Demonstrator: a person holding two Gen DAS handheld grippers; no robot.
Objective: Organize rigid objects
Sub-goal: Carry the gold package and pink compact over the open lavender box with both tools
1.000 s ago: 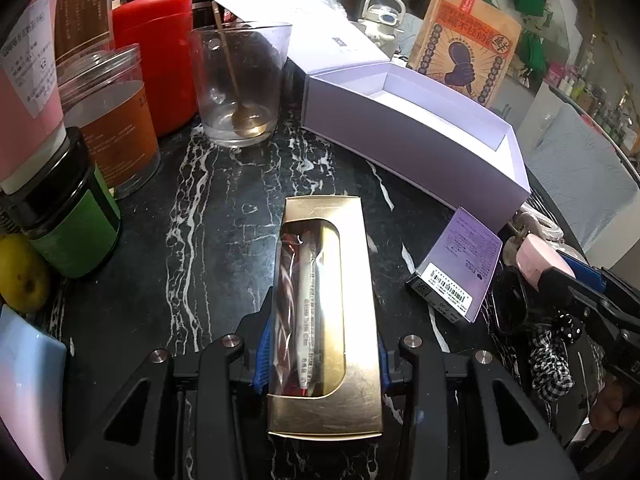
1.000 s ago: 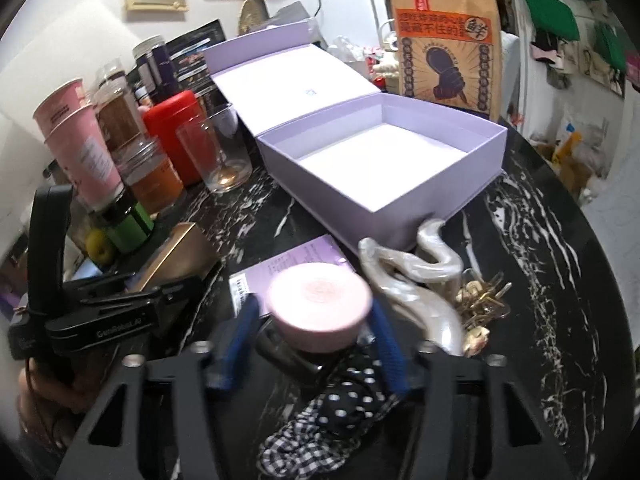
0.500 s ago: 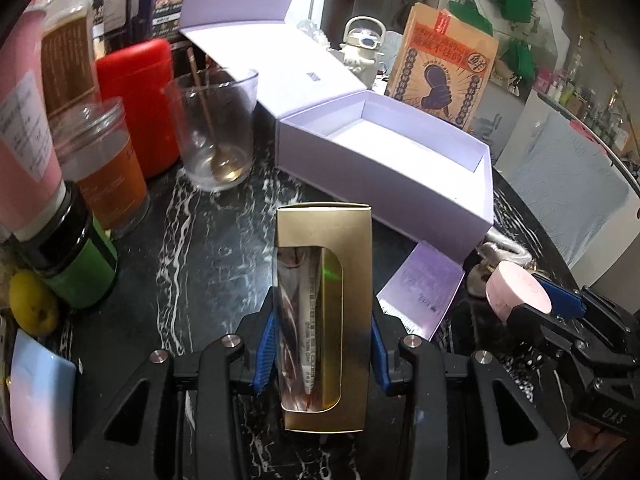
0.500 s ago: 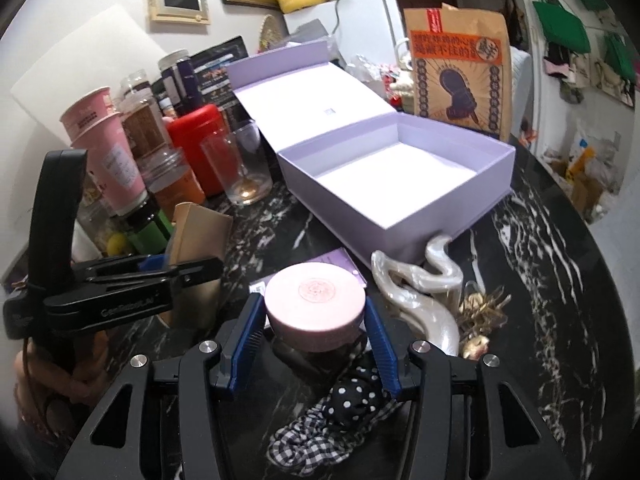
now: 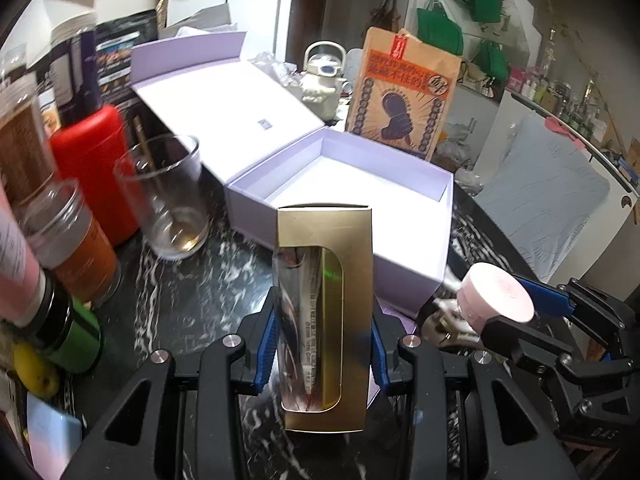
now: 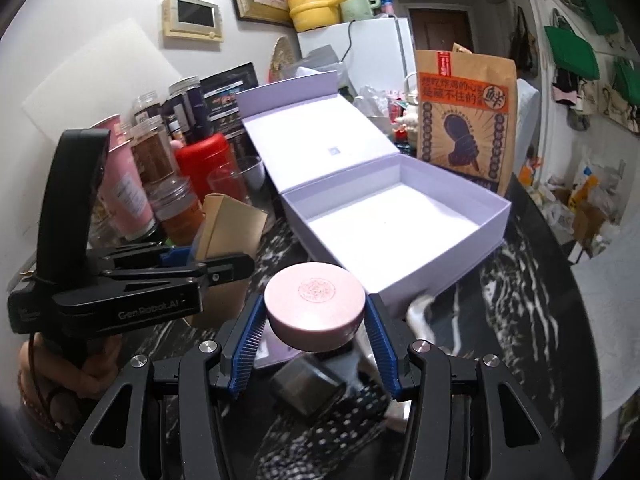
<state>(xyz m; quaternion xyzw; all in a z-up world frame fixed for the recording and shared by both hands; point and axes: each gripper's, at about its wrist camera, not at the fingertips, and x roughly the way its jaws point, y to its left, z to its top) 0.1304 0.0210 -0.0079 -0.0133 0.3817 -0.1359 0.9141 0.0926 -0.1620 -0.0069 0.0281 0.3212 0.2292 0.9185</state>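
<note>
Left claw (image 5: 323, 344) clamped on gold carton (image 5: 325, 316), right claw (image 6: 314, 344) on pink-lidded jar (image 6: 315, 306), both near lilac box (image 6: 400, 232).

Left gripper (image 5: 323, 354) clamping gold box (image 5: 325, 316), open lilac box (image 5: 340, 204) beyond

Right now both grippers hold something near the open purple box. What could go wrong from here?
1. The left gripper holds the gold box only at its lower half; the long upper part could tilt or catch the purple box wall.
2. The right gripper grips the pink-lidded jar by its lid, so the dark body below might slip or unscrew.
3. The grippers are close together and might collide.
</note>
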